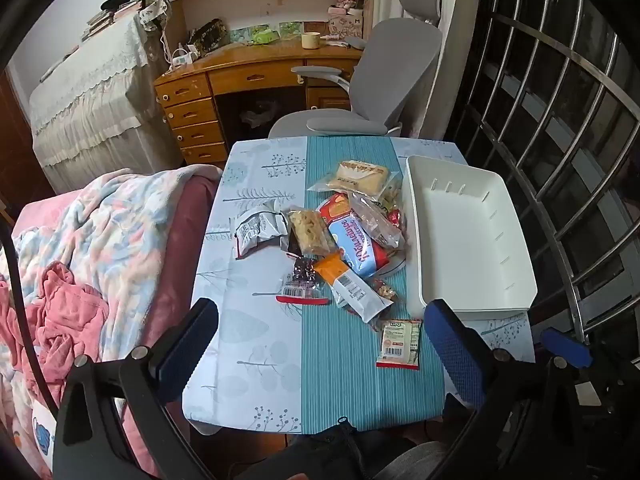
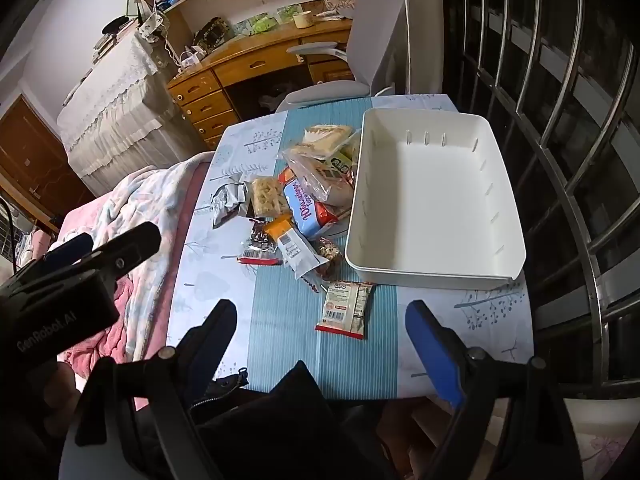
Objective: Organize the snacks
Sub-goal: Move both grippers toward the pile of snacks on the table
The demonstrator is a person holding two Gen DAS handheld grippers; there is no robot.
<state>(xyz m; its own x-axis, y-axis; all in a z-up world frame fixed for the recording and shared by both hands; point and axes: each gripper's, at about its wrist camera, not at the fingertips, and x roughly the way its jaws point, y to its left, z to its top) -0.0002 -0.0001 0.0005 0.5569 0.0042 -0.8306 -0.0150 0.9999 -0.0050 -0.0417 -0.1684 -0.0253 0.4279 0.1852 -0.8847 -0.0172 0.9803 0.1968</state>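
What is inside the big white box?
Nothing. The white box is empty, with only small slots along its bare inner walls. Its near wall hides a thin strip of the floor. The snacks lie beside it.

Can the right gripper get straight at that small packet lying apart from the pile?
Probably yes: the small packet lies alone, flat on the table, ahead of the open right gripper, nothing between.

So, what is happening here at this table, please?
A person holds a gripper in each hand above a small table, about to sort snacks. The left gripper and the right gripper are both open and hold nothing. The snack packets lie in a pile beside an empty white bin. One small packet lies apart, nearest the grippers.
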